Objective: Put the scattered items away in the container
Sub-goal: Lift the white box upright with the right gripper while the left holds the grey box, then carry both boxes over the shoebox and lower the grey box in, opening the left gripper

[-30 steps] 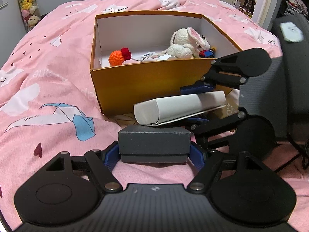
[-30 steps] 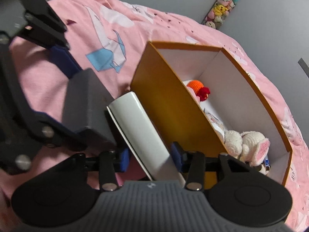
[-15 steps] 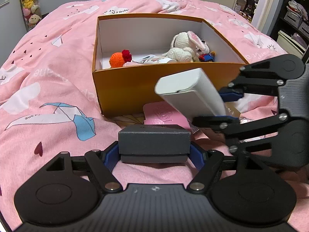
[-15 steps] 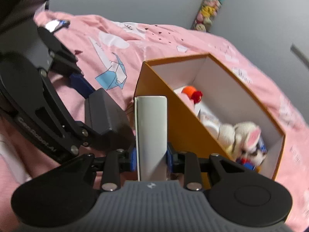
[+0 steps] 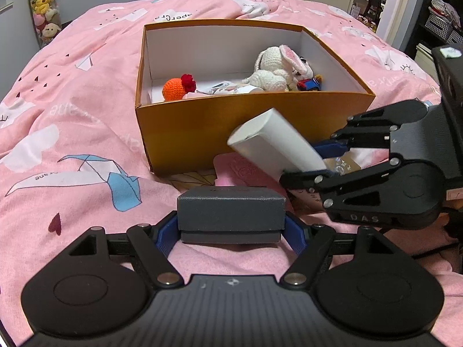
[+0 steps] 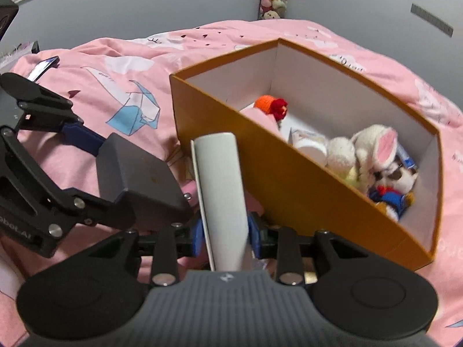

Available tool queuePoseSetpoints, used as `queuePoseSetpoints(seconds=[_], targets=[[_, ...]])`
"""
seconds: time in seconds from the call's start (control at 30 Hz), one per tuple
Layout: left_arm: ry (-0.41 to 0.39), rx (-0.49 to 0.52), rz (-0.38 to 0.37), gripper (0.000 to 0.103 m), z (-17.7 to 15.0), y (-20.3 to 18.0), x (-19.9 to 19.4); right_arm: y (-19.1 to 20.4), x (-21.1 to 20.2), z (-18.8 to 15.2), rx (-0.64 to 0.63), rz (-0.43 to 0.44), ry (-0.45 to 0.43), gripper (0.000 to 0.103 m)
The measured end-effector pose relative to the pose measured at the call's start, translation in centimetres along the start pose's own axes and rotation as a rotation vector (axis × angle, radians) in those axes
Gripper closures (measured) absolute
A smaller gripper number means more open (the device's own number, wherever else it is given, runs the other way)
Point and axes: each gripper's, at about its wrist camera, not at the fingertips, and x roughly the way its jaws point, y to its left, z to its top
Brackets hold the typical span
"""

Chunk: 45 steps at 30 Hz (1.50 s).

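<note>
Two close wrist views angled down, both facing orange box

My right gripper clamps a long white box between its blue fingers; the jaws have just been reopening slightly. The box stands just beside the orange container on the pink bed. My left gripper grips a dark grey box.

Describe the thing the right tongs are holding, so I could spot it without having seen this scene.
Find the orange cardboard box on the pink bedspread; just in front of its near wall the right tongs grip a long white carton, tilted up towards the box. Unlike the squat dark grey box in the left tongs beside it, it is pale, slim and elongated.
</note>
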Motion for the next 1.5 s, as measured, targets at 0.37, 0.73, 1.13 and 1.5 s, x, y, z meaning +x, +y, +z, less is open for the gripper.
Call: queuePoseSetpoints(seconds=[0.37, 0.73, 1.13, 1.5], targets=[[-0.024, -0.003, -0.024, 0.016, 0.2, -0.1, -1.1, 0.2, -2.2, 0.5, 0.023, -0.008, -0.058, 0.069], [-0.108, -0.022, -0.062, 0.016, 1.1, -0.1, -4.2, -0.3, -6.7, 1.5, 0.078, -0.006, -0.174, 0.070], [-0.264, 0.020, -0.025, 0.016, 4.4, -0.2, -7.8, -2.2, -8.9, 4.5, 0.198, -0.018, -0.298, 0.070], [-0.376, 0.043, 0.062, 0.016, 9.7, 1.3, -8.0, -5.3, -7.9, 7.7, 0.386, -0.017, -0.390, 0.070]])
